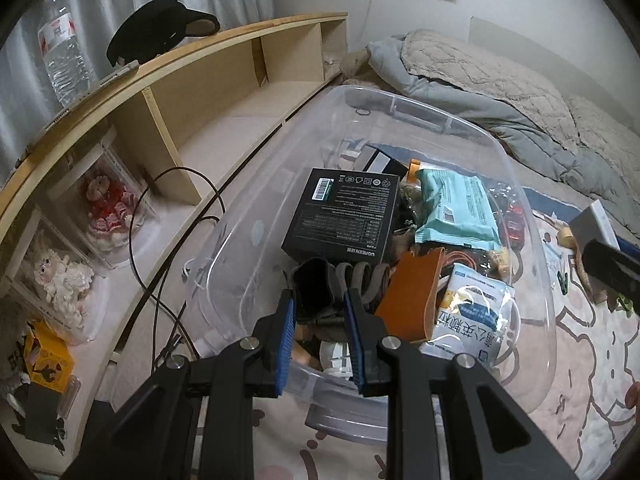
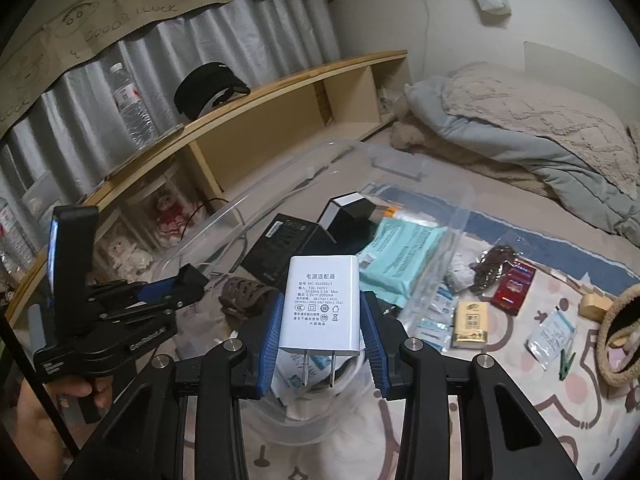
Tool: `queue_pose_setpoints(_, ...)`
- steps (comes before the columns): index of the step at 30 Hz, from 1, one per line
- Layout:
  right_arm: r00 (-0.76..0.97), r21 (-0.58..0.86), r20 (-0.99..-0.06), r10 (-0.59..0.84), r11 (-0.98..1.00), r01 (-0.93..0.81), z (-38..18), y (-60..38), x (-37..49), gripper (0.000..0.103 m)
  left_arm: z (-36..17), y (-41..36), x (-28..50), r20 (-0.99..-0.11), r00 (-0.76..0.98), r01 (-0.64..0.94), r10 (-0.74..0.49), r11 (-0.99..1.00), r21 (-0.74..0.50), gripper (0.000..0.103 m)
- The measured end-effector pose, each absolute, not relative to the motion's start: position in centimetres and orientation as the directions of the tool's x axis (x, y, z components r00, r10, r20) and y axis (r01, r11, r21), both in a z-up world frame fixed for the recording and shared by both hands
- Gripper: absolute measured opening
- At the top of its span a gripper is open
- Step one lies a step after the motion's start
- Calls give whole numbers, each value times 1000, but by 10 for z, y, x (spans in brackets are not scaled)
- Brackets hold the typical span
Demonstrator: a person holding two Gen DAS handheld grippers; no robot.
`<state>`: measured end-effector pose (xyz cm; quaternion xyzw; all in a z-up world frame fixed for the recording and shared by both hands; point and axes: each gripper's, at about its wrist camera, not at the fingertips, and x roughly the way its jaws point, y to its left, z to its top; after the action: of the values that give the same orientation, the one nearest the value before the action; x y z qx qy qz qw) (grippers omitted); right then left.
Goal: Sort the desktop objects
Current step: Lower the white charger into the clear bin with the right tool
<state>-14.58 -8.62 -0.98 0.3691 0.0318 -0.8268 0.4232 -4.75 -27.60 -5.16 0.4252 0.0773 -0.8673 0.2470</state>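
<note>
We are partway through the sorting: our right hand-held gripper is clamped on a white rectangular power adapter, its blue pads pressing the two narrow sides, its printed face toward the camera and its two metal prongs pointing back at us. The clear plastic storage bin lies just ahead of and below that gripper, already holding a black printed box and a mint-green soft pack. We judge the step in hand to be carrying the adapter to the bin; the next move calls for taking it forward past the near rim, lowering it and then parting the jaws.

Our left hand-held gripper hangs over the bin's near end with its jaws apart and nothing between them; a dark brown claw hair clip lies just beyond its tips. Small packets on the patterned blanket, to the right of the right gripper, remain unsorted.
</note>
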Motion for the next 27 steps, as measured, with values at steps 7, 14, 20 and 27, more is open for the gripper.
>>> queue_pose_setpoints(7, -337, 296, -637, -694, -623, 724, -10, -96, -144, 39, -49, -276, -48, -761, -498, 529, -416, -841, 114, 37)
queue_pose_setpoints(14, -303, 323, -645, -701, -610, 724, -18, -108, -145, 39, -41, -274, -41, -713, -524, 546, -466, -826, 139, 65)
queue_pose_setpoints(20, -280, 347, -662, -695, -616, 707, -30, -122, -154, 39, -32, -271, -35, -677, -560, 555, -478, -823, 122, 65)
queue_pose_setpoints(27, -277, 375, -710, -647, -681, 629, -48, -139, -181, 39, -25, -263, -32, -650, -604, 537, -461, -838, 95, 65)
